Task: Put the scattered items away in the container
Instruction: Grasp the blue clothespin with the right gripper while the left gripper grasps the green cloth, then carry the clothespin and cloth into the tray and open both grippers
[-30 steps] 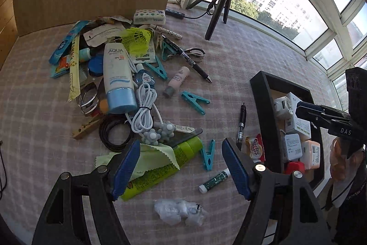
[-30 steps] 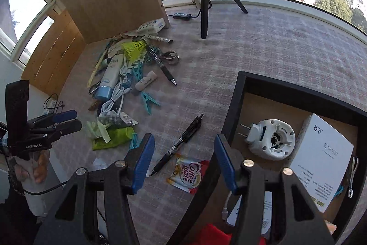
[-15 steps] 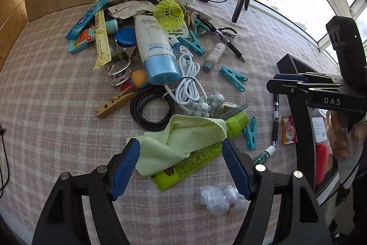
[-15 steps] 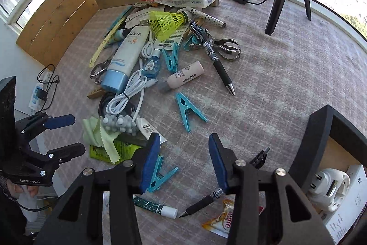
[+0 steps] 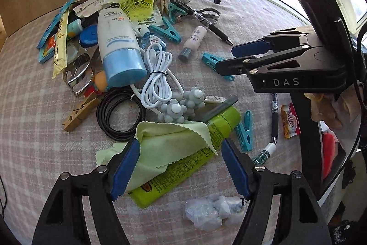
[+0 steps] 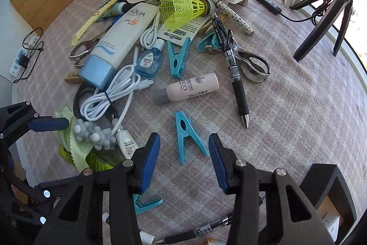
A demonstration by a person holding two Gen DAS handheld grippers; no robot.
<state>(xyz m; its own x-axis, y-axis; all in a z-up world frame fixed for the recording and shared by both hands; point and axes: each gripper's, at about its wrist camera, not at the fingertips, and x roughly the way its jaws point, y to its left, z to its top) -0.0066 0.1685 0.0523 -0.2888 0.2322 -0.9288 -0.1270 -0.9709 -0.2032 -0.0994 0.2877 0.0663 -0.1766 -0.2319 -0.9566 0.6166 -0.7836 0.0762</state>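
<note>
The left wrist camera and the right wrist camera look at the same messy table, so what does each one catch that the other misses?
Only the left wrist view shows the crumpled clear plastic wrapper and the red-and-orange snack sachet. Only the right wrist view shows the white power strip beside the table's edge. Both show the white AQUA sunscreen tube, the yellow mesh shuttlecock, the coiled white cable and the pale pink small bottle.

Bare tablecloth (image 6: 298, 111) right of pen (image 6: 236, 75) passable; tripod (image 6: 325, 15) blocks far corner.
</note>
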